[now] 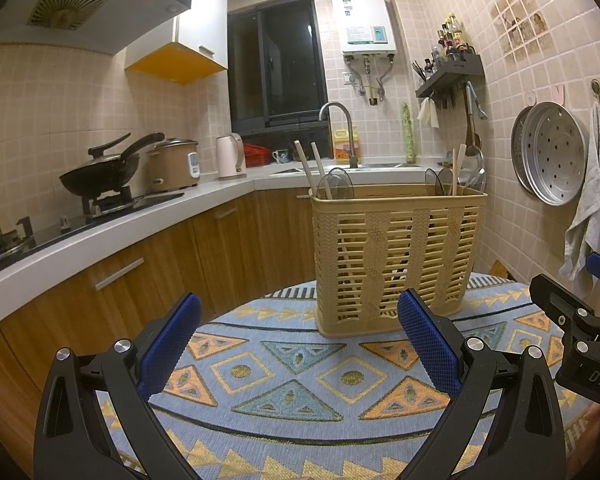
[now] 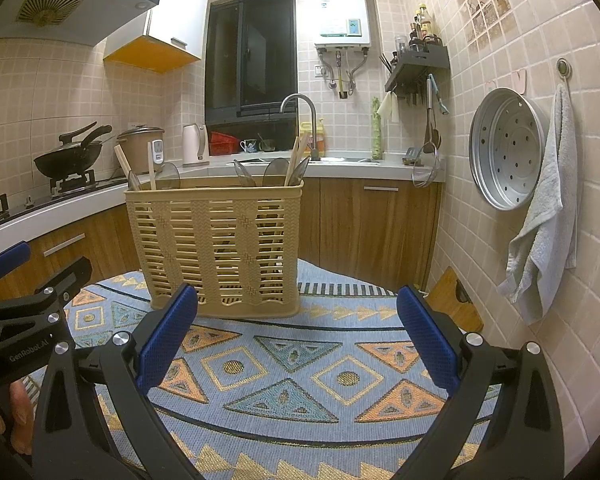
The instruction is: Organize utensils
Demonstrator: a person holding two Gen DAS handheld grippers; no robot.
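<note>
Left gripper (image 1: 298, 344) hangs in front of the basket (image 1: 396, 256), fingers spread wide, holding nothing. The basket stands upright on the patterned desk (image 1: 284, 364), chopsticks (image 1: 308, 168) and spoons (image 1: 336, 184) poking out at both of its ends. Right gripper (image 2: 298, 344) hovers in front of the basket's right half, equally wide open and empty. The risk, I'd say: the slotted basket looks light, so a sideways tug on a utensil could tip it.

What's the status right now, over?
Left gripper and right gripper open, empty. Basket upright on cloth, utensils inside. Nothing in the way.
</note>
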